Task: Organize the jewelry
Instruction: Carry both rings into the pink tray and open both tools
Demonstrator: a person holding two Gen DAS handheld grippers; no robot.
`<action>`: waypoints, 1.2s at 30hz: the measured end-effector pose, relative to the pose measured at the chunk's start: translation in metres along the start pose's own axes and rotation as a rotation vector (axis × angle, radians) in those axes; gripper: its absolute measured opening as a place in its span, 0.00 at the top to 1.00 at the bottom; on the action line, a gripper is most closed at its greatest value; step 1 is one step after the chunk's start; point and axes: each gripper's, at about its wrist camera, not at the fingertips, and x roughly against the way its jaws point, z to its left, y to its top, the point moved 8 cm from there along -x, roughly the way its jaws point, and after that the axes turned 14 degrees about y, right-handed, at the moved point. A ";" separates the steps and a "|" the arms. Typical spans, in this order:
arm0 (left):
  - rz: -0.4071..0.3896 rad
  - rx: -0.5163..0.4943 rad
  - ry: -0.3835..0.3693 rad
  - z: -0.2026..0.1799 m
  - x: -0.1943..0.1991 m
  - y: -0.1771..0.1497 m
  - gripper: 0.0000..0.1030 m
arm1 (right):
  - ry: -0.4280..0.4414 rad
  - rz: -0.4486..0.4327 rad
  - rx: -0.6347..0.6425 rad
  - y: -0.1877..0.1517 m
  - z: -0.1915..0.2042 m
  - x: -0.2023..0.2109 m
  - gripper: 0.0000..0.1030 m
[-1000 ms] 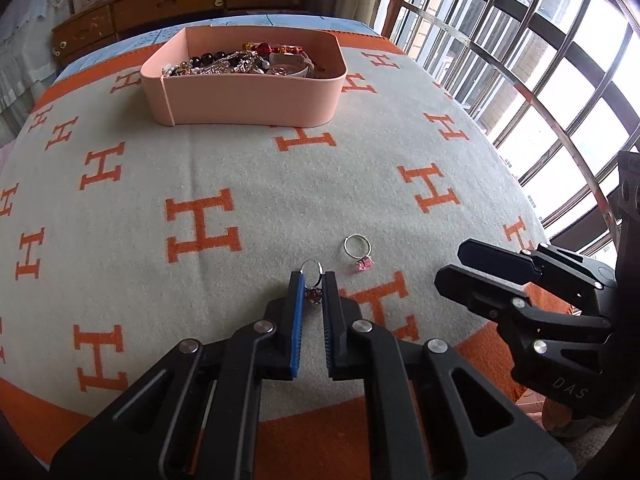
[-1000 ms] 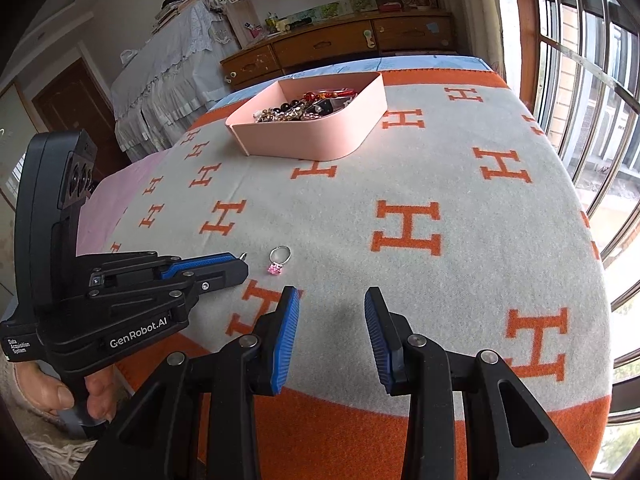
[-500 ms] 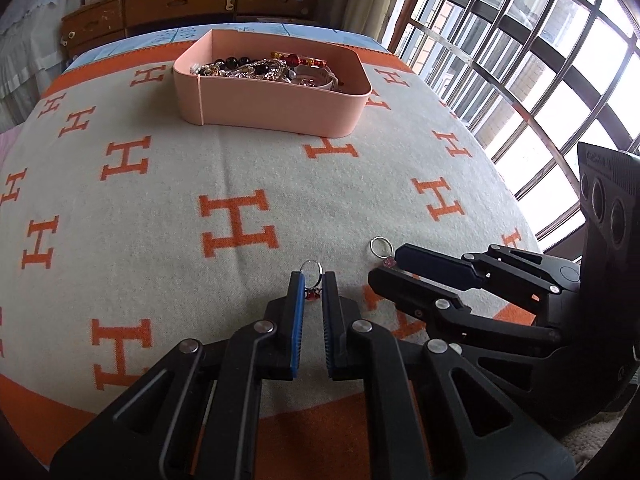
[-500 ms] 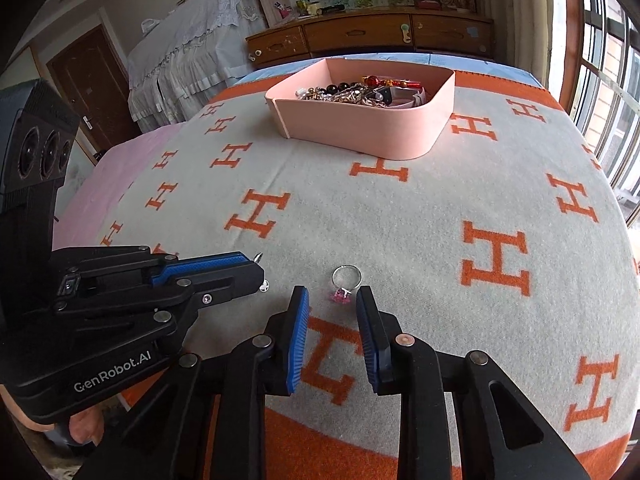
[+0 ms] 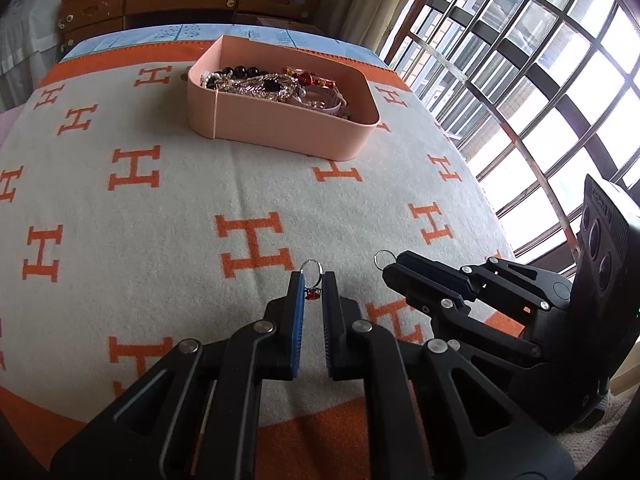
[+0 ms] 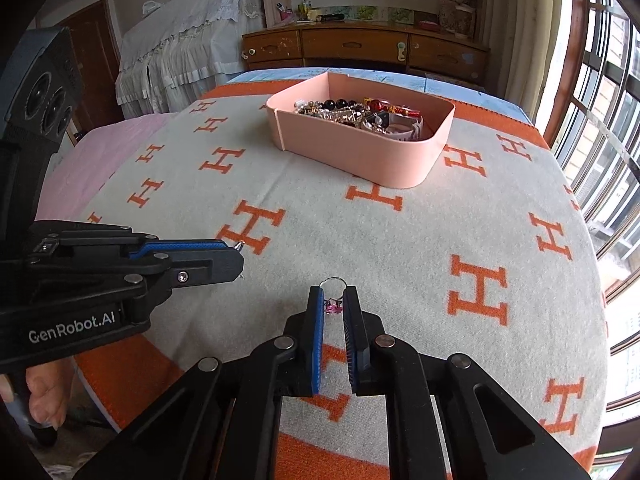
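My left gripper [image 5: 313, 283] is shut on a silver ring with a red stone [image 5: 312, 293], whose band sticks out past the tips. My right gripper [image 6: 333, 295] is just closing its jaws on a silver ring with a pink stone [image 6: 333, 307], and the pads press on it at the blanket. The left wrist view shows the right gripper [image 5: 390, 268] close on the right, with the pink ring's band [image 5: 383, 257] at its tip. In the right wrist view the left gripper [image 6: 239, 252] is on the left. A pink box [image 5: 280, 132] [image 6: 360, 156] of mixed jewelry stands farther back.
The bed carries a grey blanket with orange H marks [image 5: 160, 208] [image 6: 400, 240] and an orange border. A barred window [image 5: 540, 80] runs along the right side. A wooden dresser [image 6: 360, 46] stands behind the bed. A person's hand [image 6: 40, 400] holds the left gripper's handle.
My right gripper moved in from the right over the pink-stone ring and closed on it. My left gripper kept its hold on the red-stone ring and rose a little.
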 end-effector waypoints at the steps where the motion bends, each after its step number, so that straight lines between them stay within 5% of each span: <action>1: -0.009 -0.001 -0.007 0.001 0.006 0.009 0.94 | 0.004 -0.014 0.006 0.008 0.001 0.006 0.91; 10: -0.158 -0.067 0.031 0.007 0.057 0.130 0.94 | 0.051 -0.231 0.067 0.140 0.003 0.079 0.91; 15: -0.184 -0.079 0.077 0.008 0.046 0.186 0.94 | 0.045 -0.270 0.022 0.197 -0.022 0.078 0.91; 20: -0.143 -0.066 0.117 0.014 0.003 0.205 0.94 | 0.056 -0.200 -0.091 0.210 -0.061 0.035 0.91; 25: -0.092 -0.050 0.135 0.023 -0.038 0.200 0.92 | 0.066 -0.129 -0.153 0.188 -0.086 -0.012 0.91; 27: -0.069 -0.046 0.152 0.026 -0.048 0.197 0.81 | 0.064 -0.108 -0.174 0.177 -0.091 -0.023 0.90; 29: -0.069 -0.048 0.192 0.030 -0.052 0.193 0.31 | 0.070 -0.096 -0.195 0.169 -0.093 -0.028 0.85; 30: -0.085 -0.046 0.207 0.032 -0.050 0.190 0.24 | 0.075 -0.099 -0.201 0.166 -0.094 -0.029 0.78; 33: -0.126 -0.046 0.213 0.033 -0.040 0.187 0.21 | 0.065 -0.137 -0.212 0.161 -0.094 -0.023 0.64; 36: -0.140 -0.036 0.226 0.034 -0.026 0.182 0.21 | 0.060 -0.153 -0.211 0.155 -0.089 -0.013 0.64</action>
